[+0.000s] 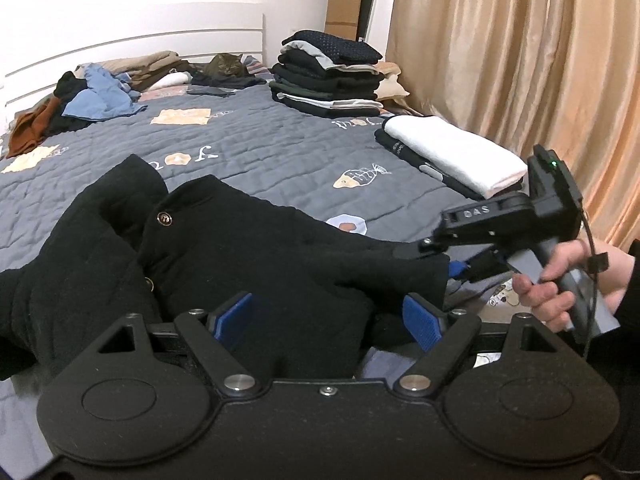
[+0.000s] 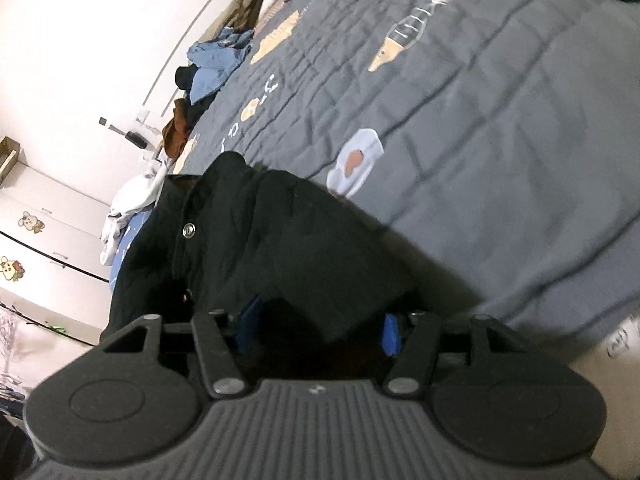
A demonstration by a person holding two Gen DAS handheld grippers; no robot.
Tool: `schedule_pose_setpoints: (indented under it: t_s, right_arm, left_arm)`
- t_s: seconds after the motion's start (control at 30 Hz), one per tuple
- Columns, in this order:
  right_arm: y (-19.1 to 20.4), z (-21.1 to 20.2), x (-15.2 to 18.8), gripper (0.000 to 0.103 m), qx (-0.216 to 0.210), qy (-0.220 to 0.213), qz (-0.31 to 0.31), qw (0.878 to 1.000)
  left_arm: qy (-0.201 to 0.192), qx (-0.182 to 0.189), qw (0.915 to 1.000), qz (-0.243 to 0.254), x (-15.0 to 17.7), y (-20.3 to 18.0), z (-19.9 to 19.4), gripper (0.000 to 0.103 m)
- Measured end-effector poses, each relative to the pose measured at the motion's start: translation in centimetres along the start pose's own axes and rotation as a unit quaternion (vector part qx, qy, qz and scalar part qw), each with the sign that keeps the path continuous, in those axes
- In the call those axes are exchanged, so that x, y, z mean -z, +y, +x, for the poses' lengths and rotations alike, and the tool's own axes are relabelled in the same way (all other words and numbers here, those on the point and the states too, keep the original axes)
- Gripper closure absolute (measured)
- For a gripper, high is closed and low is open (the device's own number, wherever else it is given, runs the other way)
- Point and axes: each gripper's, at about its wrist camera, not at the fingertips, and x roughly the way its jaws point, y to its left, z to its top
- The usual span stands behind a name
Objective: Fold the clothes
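Observation:
A black quilted jacket with snap buttons lies rumpled on the grey quilt close in front of me. My left gripper is open, its blue pads standing wide on either side of the jacket's near bulk. One sleeve stretches out to the right, raised off the bed. My right gripper, held by a hand, is shut on its cuff. In the right wrist view the sleeve fills the space between the right gripper's pads, and the jacket trails off to the left.
A tall stack of folded dark clothes stands at the far right of the bed. A folded white and black pair lies nearer. An unfolded pile is at the far left, a cat by the headboard, a curtain on the right.

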Motion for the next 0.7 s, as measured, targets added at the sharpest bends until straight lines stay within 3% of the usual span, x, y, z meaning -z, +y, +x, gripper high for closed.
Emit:
schedule_pose_setpoints:
  t_s: [0.03, 0.07, 0.1, 0.17, 0.47, 0.7]
  right_arm:
    - [0.1, 0.2, -0.1, 0.061, 0.0, -0.004, -0.001, 1.0]
    - [0.3, 0.4, -0.2, 0.084, 0.001, -0.008, -0.002, 1.0]
    - [0.3, 0.5, -0.3, 0.092, 0.004, -0.012, -0.002, 1.0]
    - [0.4, 0.7, -0.7, 0.095, 0.011, -0.021, -0.004, 1.0]
    - [2.8, -2.3, -5.2, 0.097, 0.017, -0.135, -0.045, 0.99]
    - [6.2, -2.8, -10.2, 0.097, 0.049, -0.23, -0.112, 0.965]
  left_arm:
    - [0.0, 0.0, 1.0, 0.0, 0.0, 0.0, 0.0, 0.022]
    - [0.0, 0.0, 1.0, 0.0, 0.0, 0.0, 0.0, 0.022]
    - [0.0, 0.0, 1.0, 0.0, 0.0, 0.0, 0.0, 0.022]
    - [-0.001, -0.001, 1.0, 0.0, 0.1, 0.0, 0.0, 0.022]
    - [-0.004, -0.006, 1.0, -0.001, 0.2, 0.4, -0.1, 0.022]
    - [-0.013, -0.007, 0.9998, -0.014, 0.0, 1.4, -0.3, 0.022]
